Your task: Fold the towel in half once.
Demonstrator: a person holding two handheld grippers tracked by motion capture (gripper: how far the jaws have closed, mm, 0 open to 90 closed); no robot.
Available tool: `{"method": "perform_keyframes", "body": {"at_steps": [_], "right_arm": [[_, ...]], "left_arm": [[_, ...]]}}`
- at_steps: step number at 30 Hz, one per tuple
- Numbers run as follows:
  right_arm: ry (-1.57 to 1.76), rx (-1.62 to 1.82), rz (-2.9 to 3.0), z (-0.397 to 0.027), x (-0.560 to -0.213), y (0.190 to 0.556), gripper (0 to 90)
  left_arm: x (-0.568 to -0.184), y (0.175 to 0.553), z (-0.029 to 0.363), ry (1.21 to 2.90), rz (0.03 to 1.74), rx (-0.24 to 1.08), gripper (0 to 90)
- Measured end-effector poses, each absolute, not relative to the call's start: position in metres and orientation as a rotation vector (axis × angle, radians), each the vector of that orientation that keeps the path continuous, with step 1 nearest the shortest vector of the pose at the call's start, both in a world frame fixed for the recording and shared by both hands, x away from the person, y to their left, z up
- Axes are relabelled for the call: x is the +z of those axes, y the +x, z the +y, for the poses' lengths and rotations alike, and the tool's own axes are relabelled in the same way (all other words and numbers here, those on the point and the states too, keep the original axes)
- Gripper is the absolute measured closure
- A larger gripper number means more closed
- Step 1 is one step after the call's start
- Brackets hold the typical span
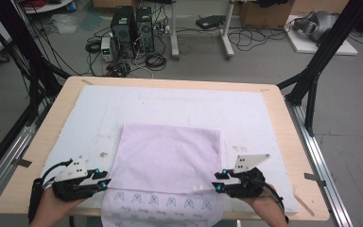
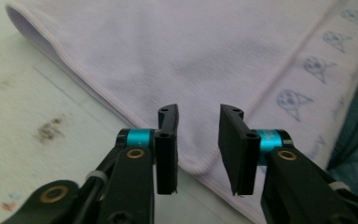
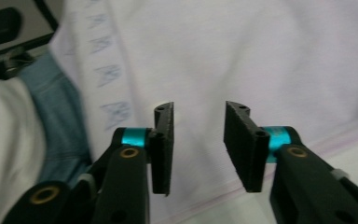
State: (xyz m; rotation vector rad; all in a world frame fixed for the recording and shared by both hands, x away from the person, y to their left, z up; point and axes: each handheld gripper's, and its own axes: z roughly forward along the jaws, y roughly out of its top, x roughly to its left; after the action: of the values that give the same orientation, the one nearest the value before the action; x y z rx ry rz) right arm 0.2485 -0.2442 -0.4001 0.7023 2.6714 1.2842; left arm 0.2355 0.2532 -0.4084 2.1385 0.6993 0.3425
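Observation:
A pale lilac cloth [image 1: 168,158] lies folded on the white mat, its near part with a row of small blue printed figures [image 1: 170,202] hanging over the table's front edge. My left gripper [image 1: 107,180] is at the cloth's left edge, jaws apart, nothing pinched between them. In the left gripper view the folded cloth [image 2: 177,56] lies beyond the open left gripper [image 2: 198,140]. My right gripper [image 1: 216,181] sits at the cloth's right edge, also open. In the right gripper view the cloth [image 3: 242,60] spreads under the right gripper [image 3: 198,135], pads apart.
A white mat [image 1: 179,101] covers most of the wooden table [image 1: 283,113]. Black frame struts [image 1: 319,61] stand at both sides. Computer towers [image 1: 132,28] and cables lie on the floor beyond the table.

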Motion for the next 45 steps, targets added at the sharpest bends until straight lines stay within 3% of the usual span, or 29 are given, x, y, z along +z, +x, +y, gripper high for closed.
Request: {"method": "perform_keyframes", "body": {"at_steps": [5, 11, 20, 22, 24, 25, 26, 29, 33, 41, 43, 44, 45], "right_arm": [[0.776, 1.188, 2.627, -0.246, -0.399, 0.298, 56.0], [0.9, 1.115, 2.582, -0.25, -0.41, 0.357, 52.3], [1.047, 1.028, 2.541, -0.247, -0.431, 0.406, 41.4], [1.04, 1.027, 2.554, -0.246, -0.436, 0.409, 44.4], [1.017, 1.058, 2.554, -0.245, -0.44, 0.411, 55.1], [1.005, 1.089, 2.562, -0.247, -0.44, 0.413, 72.0], [0.994, 1.137, 2.596, -0.247, -0.441, 0.415, 79.8], [0.953, 1.074, 2.593, -0.239, -0.438, 0.417, 84.7], [0.933, 0.996, 2.54, -0.233, -0.415, 0.427, 85.7], [0.819, 1.014, 2.344, -0.232, -0.315, 0.45, 85.3], [0.82, 1.043, 2.32, -0.236, -0.305, 0.453, 78.6], [0.843, 1.051, 2.303, -0.237, -0.305, 0.455, 65.9], [0.87, 1.051, 2.299, -0.238, -0.307, 0.457, 61.3]], "left_arm": [[-0.405, 0.282, 0.243, 2.128, 0.72, 0.407, 58.4], [-0.422, 0.341, 0.243, 2.063, 0.902, 0.41, 54.1], [-0.432, 0.402, 0.226, 2.087, 1.059, 0.406, 42.3], [-0.438, 0.408, 0.222, 2.113, 1.064, 0.388, 46.5], [-0.44, 0.411, 0.221, 2.101, 1.055, 0.373, 53.1], [-0.441, 0.412, 0.221, 2.087, 1.04, 0.345, 68.9], [-0.441, 0.412, 0.22, 2.092, 1.028, 0.356, 79.1], [-0.439, 0.413, 0.217, 2.092, 1.029, 0.402, 85.5], [-0.419, 0.423, 0.219, 2.061, 1.057, 0.479, 86.3], [-0.32, 0.451, 0.225, 1.937, 0.967, 0.621, 86.3], [-0.312, 0.456, 0.226, 1.933, 0.966, 0.636, 84.1], [-0.312, 0.458, 0.226, 1.942, 0.984, 0.65, 73.3], [-0.317, 0.461, 0.229, 1.951, 1.018, 0.624, 65.5]]}}
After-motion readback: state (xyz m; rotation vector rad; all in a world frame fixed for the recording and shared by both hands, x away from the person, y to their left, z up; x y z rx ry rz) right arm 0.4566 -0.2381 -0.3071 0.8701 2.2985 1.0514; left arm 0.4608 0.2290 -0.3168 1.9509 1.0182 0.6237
